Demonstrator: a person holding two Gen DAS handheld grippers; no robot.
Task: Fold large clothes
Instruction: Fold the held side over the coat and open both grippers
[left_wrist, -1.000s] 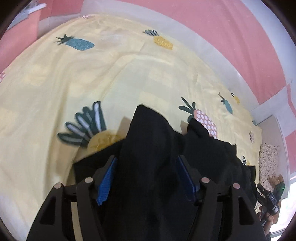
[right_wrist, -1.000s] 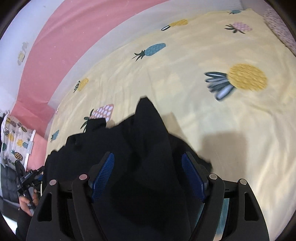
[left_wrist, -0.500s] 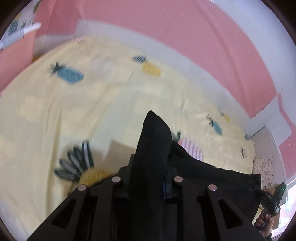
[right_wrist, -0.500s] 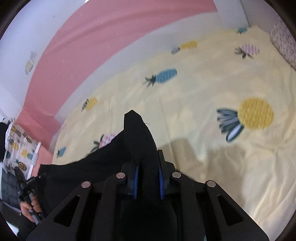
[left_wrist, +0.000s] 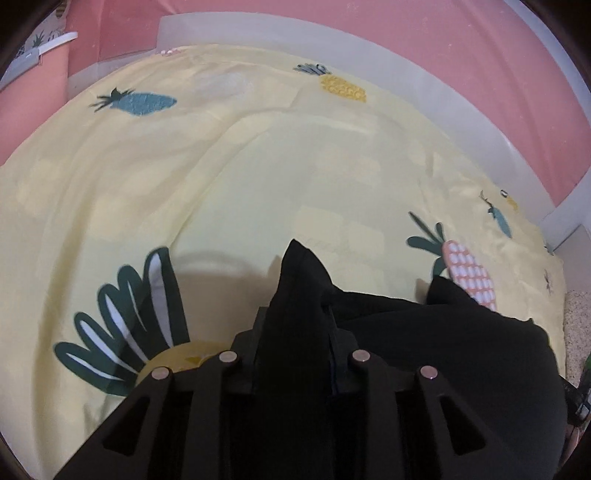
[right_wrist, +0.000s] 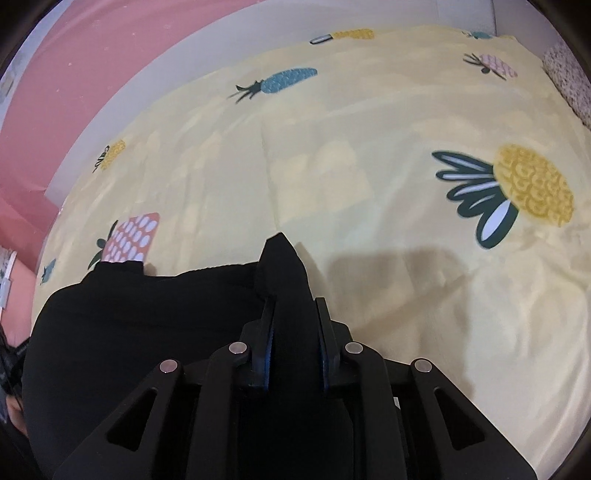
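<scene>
A black garment (left_wrist: 461, 350) is spread on the pineapple-print bed (left_wrist: 295, 166). One corner is pinched in the left gripper (left_wrist: 295, 321), whose fingers are opening slightly; another is pinched in the right gripper (right_wrist: 291, 314).

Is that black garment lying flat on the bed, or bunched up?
Bunched up. The black garment rises in peaks where the left gripper and right gripper pinch it above the yellow sheet.

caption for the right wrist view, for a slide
Right gripper pinching a black garment corner above a pineapple-print sheet.
</scene>
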